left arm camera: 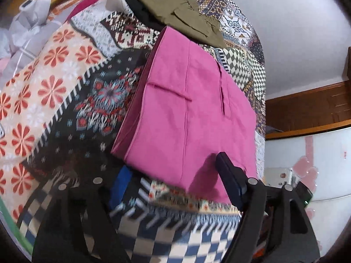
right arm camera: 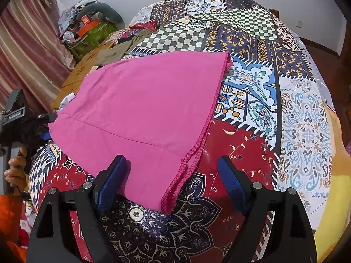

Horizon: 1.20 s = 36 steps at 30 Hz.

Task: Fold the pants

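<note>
At far left of the right wrist view, your left hand [right arm camera: 16,168] grips the handle of the left gripper [right arm camera: 28,120], which sits at the pants' left edge; from this side you cannot tell whether anything lies between its fingers. Through the middle of that frame the pink pants [right arm camera: 140,114] lie folded flat on the quilt [right arm camera: 274,70], their hems running down to lower centre; olive clothes [right arm camera: 118,50] lie beyond them at upper left. At the bottom, your right gripper [right arm camera: 173,166] stands wide apart, its left pad resting on the pants, its right pad over bare quilt, the hem corner between them.

At left of the left wrist view lies the quilt [left arm camera: 50,92]; the pants [left arm camera: 188,114] fill the centre, the olive clothes [left arm camera: 175,8] above them; your left gripper [left arm camera: 169,171] is spread wide at the bottom, holding nothing, its right finger over the pants' near edge.
</note>
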Each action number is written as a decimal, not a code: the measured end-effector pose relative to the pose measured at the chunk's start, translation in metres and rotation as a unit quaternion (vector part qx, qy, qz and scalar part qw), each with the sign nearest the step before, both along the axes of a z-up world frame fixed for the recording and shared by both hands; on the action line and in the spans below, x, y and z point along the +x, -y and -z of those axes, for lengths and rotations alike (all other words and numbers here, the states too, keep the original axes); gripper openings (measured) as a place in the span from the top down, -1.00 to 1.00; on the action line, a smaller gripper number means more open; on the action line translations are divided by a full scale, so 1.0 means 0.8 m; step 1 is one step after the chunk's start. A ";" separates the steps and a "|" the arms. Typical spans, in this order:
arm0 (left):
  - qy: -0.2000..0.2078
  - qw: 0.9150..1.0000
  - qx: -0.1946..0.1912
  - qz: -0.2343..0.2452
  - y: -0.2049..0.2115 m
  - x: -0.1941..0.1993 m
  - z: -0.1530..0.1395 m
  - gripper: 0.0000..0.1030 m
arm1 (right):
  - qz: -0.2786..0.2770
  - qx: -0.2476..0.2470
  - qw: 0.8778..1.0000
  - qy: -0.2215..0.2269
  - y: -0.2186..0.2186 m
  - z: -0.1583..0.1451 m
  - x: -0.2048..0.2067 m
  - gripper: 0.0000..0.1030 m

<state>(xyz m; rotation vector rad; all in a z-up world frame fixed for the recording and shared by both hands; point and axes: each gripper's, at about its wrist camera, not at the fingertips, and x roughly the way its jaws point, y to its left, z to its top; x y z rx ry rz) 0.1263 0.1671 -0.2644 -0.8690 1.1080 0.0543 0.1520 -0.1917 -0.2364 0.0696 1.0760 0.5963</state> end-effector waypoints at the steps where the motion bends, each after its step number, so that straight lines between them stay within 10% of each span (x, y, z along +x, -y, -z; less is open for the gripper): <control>1: 0.000 1.000 0.008 -0.002 -0.002 0.005 -0.002 -0.44 | 0.001 0.001 1.000 -0.001 0.000 0.000 0.001 -0.62; 5: -0.007 0.997 0.068 -0.018 -0.003 0.018 -0.011 0.45 | 0.001 0.004 1.000 0.000 0.001 0.001 0.001 -0.62; 10: 0.022 0.981 0.190 -0.031 0.021 0.017 -0.044 0.64 | 0.000 0.006 1.000 -0.001 0.000 0.001 0.001 -0.66; 19: 0.122 0.883 0.450 0.052 0.131 0.035 -0.144 0.69 | 0.002 0.011 1.000 0.002 0.000 0.002 0.001 -0.68; 23: 0.176 0.859 0.468 0.114 0.187 0.045 -0.175 0.71 | 0.004 0.013 1.000 0.004 0.001 0.003 -0.001 -0.68; 27: 0.200 0.857 0.438 0.182 0.233 0.061 -0.185 0.73 | 0.006 0.016 1.000 0.005 0.001 0.003 -0.002 -0.68; 36: 0.151 0.906 0.275 0.284 0.266 0.104 -0.162 0.74 | 0.006 0.023 1.000 0.006 0.002 0.002 -0.002 -0.68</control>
